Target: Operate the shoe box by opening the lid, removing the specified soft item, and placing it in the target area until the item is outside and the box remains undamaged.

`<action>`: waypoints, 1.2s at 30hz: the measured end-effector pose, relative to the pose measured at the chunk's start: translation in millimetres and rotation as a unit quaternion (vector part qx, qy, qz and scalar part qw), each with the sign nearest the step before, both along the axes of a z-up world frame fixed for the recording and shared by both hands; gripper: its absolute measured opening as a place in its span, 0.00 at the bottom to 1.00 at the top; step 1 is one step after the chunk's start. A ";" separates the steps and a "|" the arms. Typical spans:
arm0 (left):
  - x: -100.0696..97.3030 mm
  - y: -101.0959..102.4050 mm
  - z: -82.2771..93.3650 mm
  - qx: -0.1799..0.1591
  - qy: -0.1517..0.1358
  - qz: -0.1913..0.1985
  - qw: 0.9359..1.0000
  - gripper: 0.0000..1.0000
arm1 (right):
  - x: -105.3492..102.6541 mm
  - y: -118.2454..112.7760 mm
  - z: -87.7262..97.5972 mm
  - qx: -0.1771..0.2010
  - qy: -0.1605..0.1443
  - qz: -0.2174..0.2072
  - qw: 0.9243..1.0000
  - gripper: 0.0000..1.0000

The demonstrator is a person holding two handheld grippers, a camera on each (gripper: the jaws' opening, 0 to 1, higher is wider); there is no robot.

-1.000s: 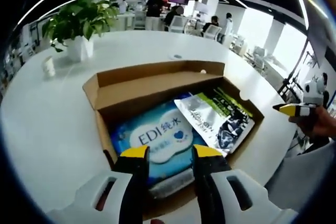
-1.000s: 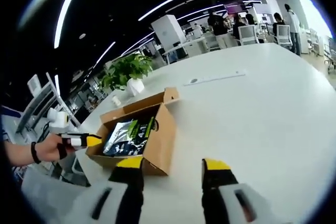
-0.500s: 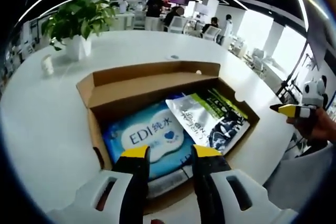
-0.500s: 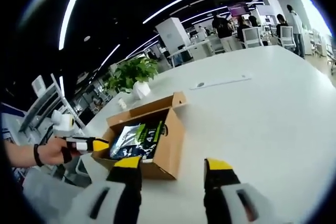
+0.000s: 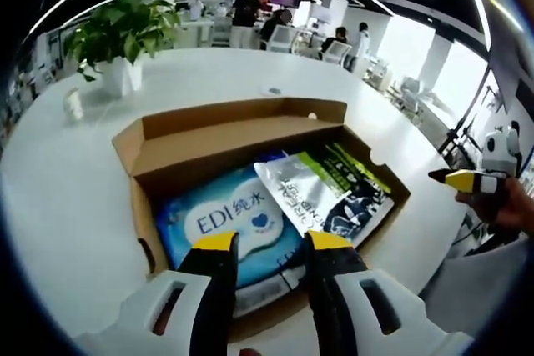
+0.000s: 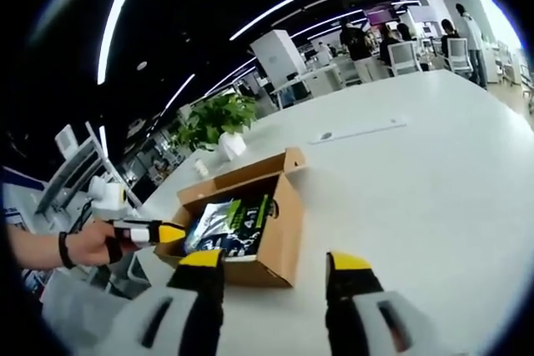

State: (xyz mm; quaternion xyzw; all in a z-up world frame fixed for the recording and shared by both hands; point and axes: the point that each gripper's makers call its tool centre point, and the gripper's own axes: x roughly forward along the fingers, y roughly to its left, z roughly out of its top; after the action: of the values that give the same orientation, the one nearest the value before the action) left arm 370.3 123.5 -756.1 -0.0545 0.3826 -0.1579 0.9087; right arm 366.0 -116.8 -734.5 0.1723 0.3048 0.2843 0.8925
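Note:
The cardboard shoe box [image 5: 142, 143] sits open on the white table, its lid flap [image 5: 238, 114] folded up at the far side. Inside lie a soft blue wipes pack marked EDI [image 5: 221, 223] and a silver, green and black pouch [image 5: 334, 193] overlapping it. My left gripper [image 5: 271, 243] hovers open over the box's near edge, above the wipes pack, touching nothing. My right gripper [image 6: 275, 261] is open over the table, short of the box [image 6: 279, 231], with the pouch [image 6: 229, 227] visible inside. Each gripper also shows in the other's view: right gripper [image 5: 467, 179], left gripper [image 6: 154, 233].
A potted plant [image 5: 121, 35] and a small cup [image 5: 73, 106] stand on the table [image 5: 58, 198] beyond the box; the plant [image 6: 215, 122] also appears behind the box. A small flat strip [image 6: 359, 131] lies on the table [image 6: 434, 189]. People and chairs are far behind.
The right gripper view has closed in on the box, which looks larger now. The left gripper view has drifted slightly right over the box. Box contents have not moved.

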 end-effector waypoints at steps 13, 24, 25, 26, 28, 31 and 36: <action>-3.0 -9.9 -8.4 -0.005 0.015 -0.008 1.000 0.34 | 1.5 1.8 6.1 0.008 -0.006 -0.001 1.000 0.46; 3.5 -12.8 -9.0 -0.006 0.017 -0.013 1.000 0.34 | 1.9 2.9 9.1 0.012 -0.008 0.000 1.000 0.46; 4.0 -12.7 -9.1 -0.008 0.017 -0.011 1.000 0.34 | 2.0 2.8 9.3 0.012 -0.008 0.000 1.000 0.46; 4.5 -13.0 -9.3 -0.010 0.018 -0.010 1.000 0.34 | 2.1 2.6 9.3 0.012 -0.008 -0.001 1.000 0.46; 4.3 -13.7 -9.2 -0.011 0.019 -0.008 1.000 0.34 | 2.6 2.3 8.4 0.013 -0.008 -0.001 1.000 0.46; 3.8 -13.6 -10.2 -0.009 0.020 -0.010 1.000 0.34 | 2.3 3.6 8.9 0.014 -0.007 0.000 1.000 0.46; 3.5 -11.9 -11.8 -0.013 0.025 -0.005 1.000 0.35 | 1.0 5.4 8.1 0.013 -0.005 0.004 1.000 0.46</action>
State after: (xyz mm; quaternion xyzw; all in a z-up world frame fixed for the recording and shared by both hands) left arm 373.9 111.6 -767.9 -0.0677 0.4036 -0.1663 0.8971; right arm 367.0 -111.4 -726.4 0.1814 0.2969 0.2929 0.8906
